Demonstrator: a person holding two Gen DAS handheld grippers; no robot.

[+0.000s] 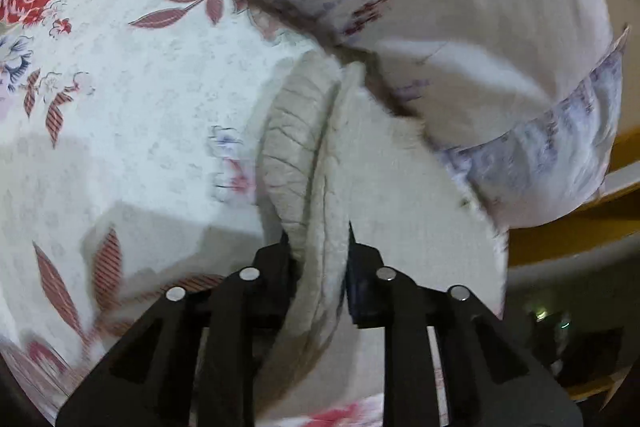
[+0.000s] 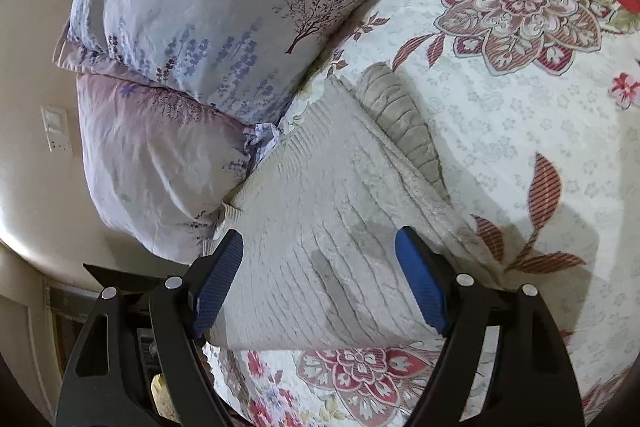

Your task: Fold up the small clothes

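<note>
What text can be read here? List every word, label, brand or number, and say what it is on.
None: no readable text in either view.
The cream ribbed knit garment shows no tag or label.
The white floral quilted bedspread and the lavender tree-print pillows carry only patterns.
The white wall switch plate is too small to show any marking.

**No readable text**

No words, labels, brands or numbers could be read in either view. The bedspread (image 2: pixel 520 147) and pillows (image 2: pixel 200 27) carried only printed flowers, leaves and trees. The wall plate (image 2: pixel 56 129) in the right wrist view bore no legible marking.
</note>
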